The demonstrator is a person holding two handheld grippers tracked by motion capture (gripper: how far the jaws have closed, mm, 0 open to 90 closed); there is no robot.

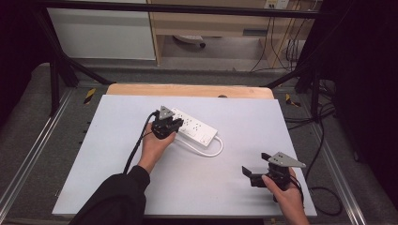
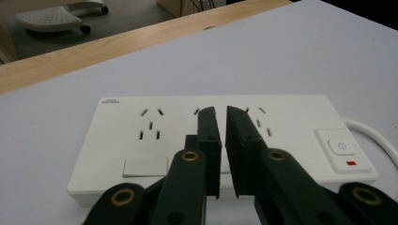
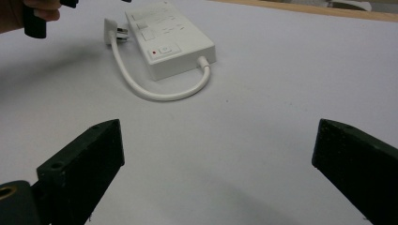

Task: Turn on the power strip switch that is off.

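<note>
Left gripper (image 1: 174, 124) hovers nearly closed over the power strip (image 1: 195, 126), probably lining up a socket; right gripper (image 1: 257, 172) idles wide open, well apart.

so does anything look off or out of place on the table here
Nothing looks damaged or spilled. The white power strip lies flat, set at an angle to the table edges, its short cable looping back to its own plug, which lies unplugged beside it.

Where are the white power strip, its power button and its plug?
power strip (image 1: 195, 125), high view, its top face.
power button (image 2: 341, 146), left gripper view, middle of the button.
plug (image 3: 110, 25), right gripper view, its white body beside the strip.
</note>
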